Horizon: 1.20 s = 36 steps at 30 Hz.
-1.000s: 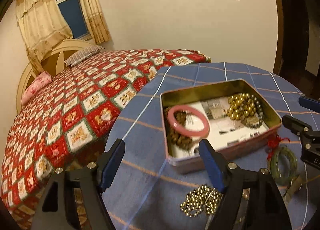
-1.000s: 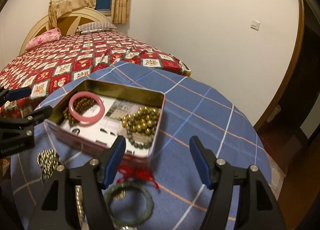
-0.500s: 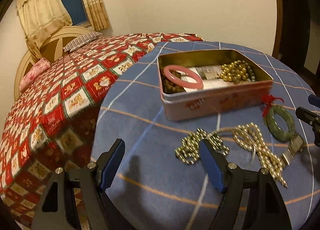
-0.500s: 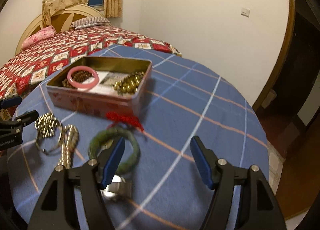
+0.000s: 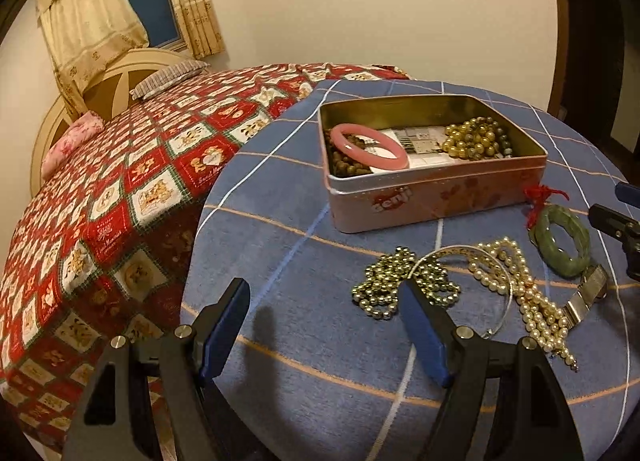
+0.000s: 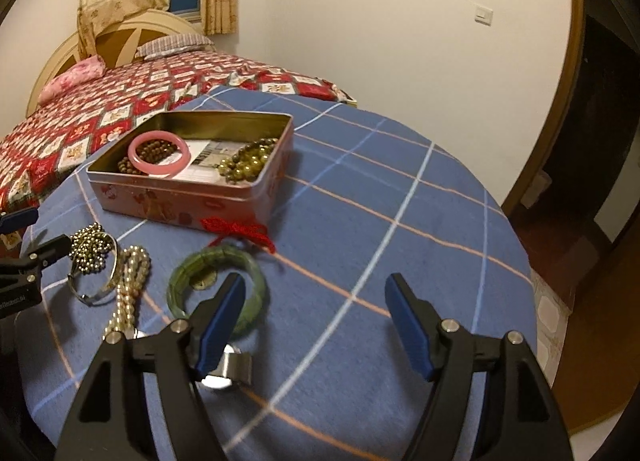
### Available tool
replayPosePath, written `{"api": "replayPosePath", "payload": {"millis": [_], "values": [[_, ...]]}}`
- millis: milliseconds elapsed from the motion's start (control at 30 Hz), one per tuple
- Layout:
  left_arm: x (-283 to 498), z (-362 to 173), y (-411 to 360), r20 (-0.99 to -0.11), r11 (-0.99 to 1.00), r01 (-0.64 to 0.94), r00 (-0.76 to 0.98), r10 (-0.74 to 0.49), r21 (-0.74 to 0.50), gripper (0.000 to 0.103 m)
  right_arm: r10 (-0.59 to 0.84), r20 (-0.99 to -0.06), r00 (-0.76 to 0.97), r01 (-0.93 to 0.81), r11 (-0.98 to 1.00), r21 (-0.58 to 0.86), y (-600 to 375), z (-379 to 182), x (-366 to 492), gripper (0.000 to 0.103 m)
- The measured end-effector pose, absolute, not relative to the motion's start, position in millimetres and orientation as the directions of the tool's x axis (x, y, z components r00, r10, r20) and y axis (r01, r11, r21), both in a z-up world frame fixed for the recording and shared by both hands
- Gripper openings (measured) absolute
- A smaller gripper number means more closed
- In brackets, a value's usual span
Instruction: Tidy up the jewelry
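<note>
Left gripper (image 5: 324, 325) wide apart, holding nothing, above the blue plaid worktop (image 5: 280, 257). Just ahead of its right finger: a heap of gold bead necklace (image 5: 394, 281), a thin silver bangle (image 5: 506, 293) looped over it, a pearl strand (image 5: 524, 301) further right. Green jade bangle (image 5: 564, 239) with red tassel (image 5: 540, 197) beyond that, next to a metal watch band (image 5: 586, 295).

Pink tin (image 5: 432, 189) stands ahead, open, holding a pink bangle (image 5: 368, 147), brown beads and yellow-green beads (image 5: 476, 139).

Right gripper (image 6: 312, 321) also wide and empty; its left finger overlaps the jade bangle (image 6: 216, 285) in view, contact uncertain. Bare cloth ahead and right of it, to the worktop's round edge. Bed (image 5: 120, 181) lies past the left edge.

Since a second ago both grippers have pulled back and lower; the tin now sits farther off, loose pieces in front.
</note>
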<state>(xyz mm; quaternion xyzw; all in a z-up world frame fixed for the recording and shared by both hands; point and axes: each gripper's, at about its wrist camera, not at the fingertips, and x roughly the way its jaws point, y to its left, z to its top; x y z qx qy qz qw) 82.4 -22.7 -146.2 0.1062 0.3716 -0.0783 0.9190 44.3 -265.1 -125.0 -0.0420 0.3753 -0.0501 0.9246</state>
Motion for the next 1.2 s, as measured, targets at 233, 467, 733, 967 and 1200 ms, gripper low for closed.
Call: {"api": "replayPosePath", "payload": {"millis": [233, 467, 733, 967, 1200], "values": [[81.2, -144.1, -27.9, -0.694, 0.961, 0.244, 0.715, -0.086, 0.132, 0.076, -0.108, -0.724, 0.682, 0.018, 0.991, -0.131, -253.3, -134.2, 61.4, 0.073], [83.3, -143.3, -45.7, -0.694, 0.948, 0.279, 0.714, -0.096, 0.156, 0.076, -0.084, -0.754, 0.652, 0.001, 0.994, -0.109, -255.0, -139.9, 66.0, 0.061], [75.9, -140.6, -56.5, -0.687, 0.937, 0.309, 0.717, -0.117, 0.162, 0.076, -0.073, -0.771, 0.633, -0.018, 0.994, -0.109, -254.3, -143.1, 66.3, 0.060], [96.9, -154.2, -80.4, -0.729, 0.894, 0.399, 0.672, -0.133, 0.205, 0.057, -0.043, -0.784, 0.619, -0.009, 0.998, -0.061, -262.3, -144.9, 68.3, 0.044], [96.0, -154.8, -82.0, -0.728, 0.884, 0.429, 0.664, -0.169, 0.187, 0.016, -0.035, -0.794, 0.607, -0.035, 0.997, -0.071, -257.7, -147.2, 69.5, 0.043]]}}
